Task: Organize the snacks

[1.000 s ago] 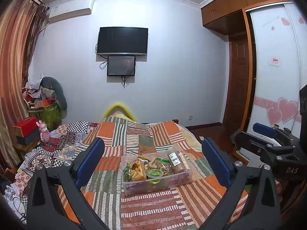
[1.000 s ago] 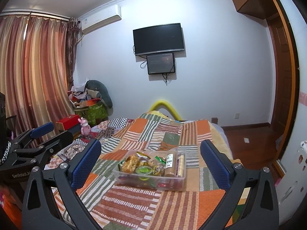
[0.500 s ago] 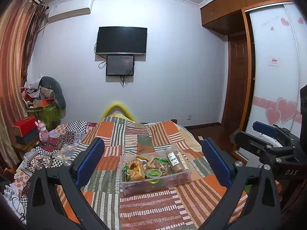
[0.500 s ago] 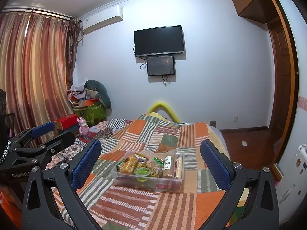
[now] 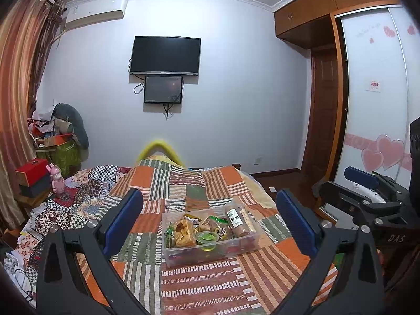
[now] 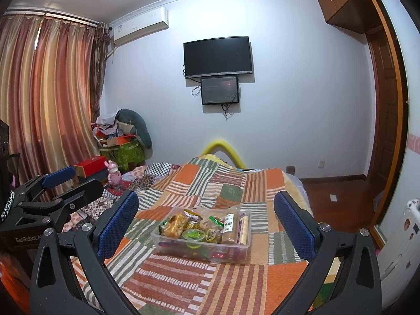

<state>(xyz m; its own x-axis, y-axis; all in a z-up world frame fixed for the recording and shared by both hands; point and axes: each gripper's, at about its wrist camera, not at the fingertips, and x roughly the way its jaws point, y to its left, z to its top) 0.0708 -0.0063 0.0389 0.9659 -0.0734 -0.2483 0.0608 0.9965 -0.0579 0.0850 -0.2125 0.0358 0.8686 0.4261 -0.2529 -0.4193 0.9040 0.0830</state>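
Note:
A clear plastic box [image 5: 199, 254] [image 6: 199, 250] sits on the patchwork bedspread, filled with snacks. They include a golden pastry pack [image 5: 183, 232] [image 6: 174, 225], a green jelly cup [image 5: 207, 237] [image 6: 193, 235] and a brown labelled tube [image 5: 236, 220] [image 6: 229, 227]. My left gripper [image 5: 209, 195] is open, raised above the bed on the near side of the box, nothing between its blue pads. My right gripper [image 6: 206, 197] is open too, also short of the box. Each shows at the edge of the other's view: the right gripper [image 5: 362, 183] and the left gripper [image 6: 60, 183].
The bedspread [image 5: 199, 288] covers the whole bed. A yellow arch [image 5: 157, 147] stands at its far end. A red box [image 5: 32, 170], a pink toy [image 5: 56, 179] and a green bag [image 5: 63, 155] crowd the left side. On the right are wood floor and a wardrobe door [image 5: 375, 120].
Both views have drifted only slightly. The snack box has not moved and both grippers are still open.

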